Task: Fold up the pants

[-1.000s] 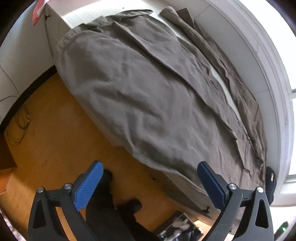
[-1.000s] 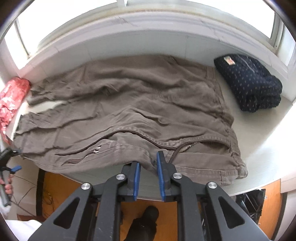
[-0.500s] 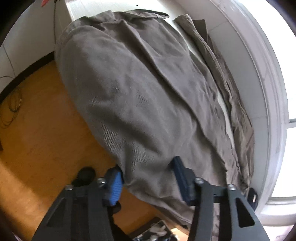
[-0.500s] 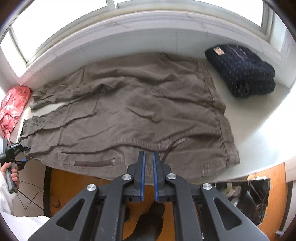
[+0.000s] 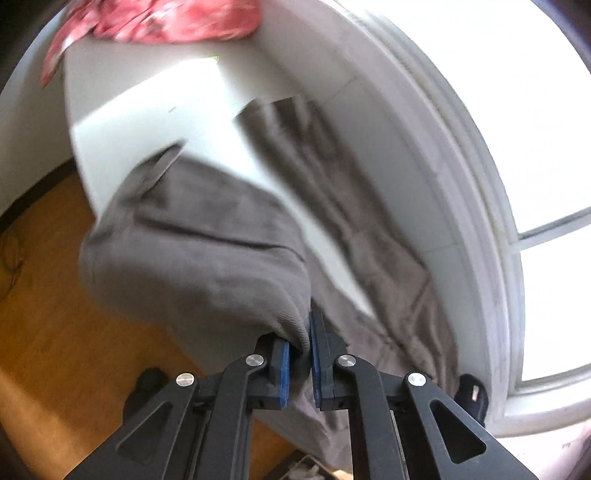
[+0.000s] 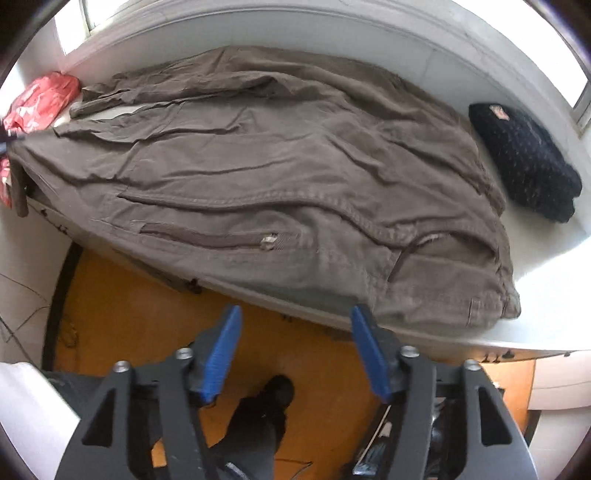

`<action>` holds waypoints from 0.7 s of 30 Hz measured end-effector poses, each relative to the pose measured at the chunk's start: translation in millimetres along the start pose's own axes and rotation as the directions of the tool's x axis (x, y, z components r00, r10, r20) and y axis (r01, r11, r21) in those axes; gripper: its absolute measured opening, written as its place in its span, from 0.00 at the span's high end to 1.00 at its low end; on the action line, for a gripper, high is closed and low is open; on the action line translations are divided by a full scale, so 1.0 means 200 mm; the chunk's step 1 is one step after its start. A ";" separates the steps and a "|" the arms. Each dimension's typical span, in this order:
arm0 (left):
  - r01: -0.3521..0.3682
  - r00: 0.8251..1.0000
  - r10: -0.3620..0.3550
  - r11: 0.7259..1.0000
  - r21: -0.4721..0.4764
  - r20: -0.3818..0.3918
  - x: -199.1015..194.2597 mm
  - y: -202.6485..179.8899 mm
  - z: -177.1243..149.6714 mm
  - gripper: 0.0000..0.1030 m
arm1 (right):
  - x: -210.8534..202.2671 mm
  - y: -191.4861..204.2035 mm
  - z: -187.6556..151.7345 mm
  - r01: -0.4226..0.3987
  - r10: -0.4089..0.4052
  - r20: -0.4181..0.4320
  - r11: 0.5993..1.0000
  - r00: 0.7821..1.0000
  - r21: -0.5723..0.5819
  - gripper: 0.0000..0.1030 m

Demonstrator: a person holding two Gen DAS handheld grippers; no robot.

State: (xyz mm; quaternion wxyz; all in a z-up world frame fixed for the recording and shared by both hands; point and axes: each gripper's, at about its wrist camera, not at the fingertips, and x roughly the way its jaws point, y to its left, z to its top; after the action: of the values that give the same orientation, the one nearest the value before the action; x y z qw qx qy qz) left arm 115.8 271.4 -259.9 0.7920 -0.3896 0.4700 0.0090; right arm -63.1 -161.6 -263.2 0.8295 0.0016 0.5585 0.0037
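Grey-brown pants [image 6: 280, 170] lie spread across a white window ledge [image 6: 546, 258], waistband to the right and legs to the left. In the left wrist view my left gripper [image 5: 300, 343] is shut on the hem end of the near leg [image 5: 207, 258], lifting that cloth off the ledge; the far leg [image 5: 354, 206] stays flat. My right gripper [image 6: 295, 350] hangs just off the ledge's front edge below the zip pocket [image 6: 207, 238], its jaws opening with nothing between the blue pads.
A folded dark dotted garment [image 6: 524, 162] lies at the ledge's right end. A red patterned cloth [image 6: 37, 103] sits at the left end, the red cloth [image 5: 159, 22] also showing in the left wrist view. Orange floor [image 6: 140, 317] and a person's dark shoe [image 6: 277, 395] are below.
My left gripper closed on the near leg's end and raised it from the ledge. My right gripper, shut at the pants' front edge, opened and drew back below the ledge.
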 end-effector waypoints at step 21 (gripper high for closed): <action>0.055 0.998 -0.055 0.998 0.027 -0.006 -0.03 -0.21 0.13 0.92 | 0.17 -0.20 0.01 0.100 -0.100 0.008 0.995 0.995 0.010 0.40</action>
State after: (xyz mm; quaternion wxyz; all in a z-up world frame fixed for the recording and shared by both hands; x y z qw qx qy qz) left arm 147.4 260.2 -224.4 0.7961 -0.3914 0.4611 -0.0200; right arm -49.0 -200.9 -293.9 0.8309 -0.0225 0.5544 -0.0406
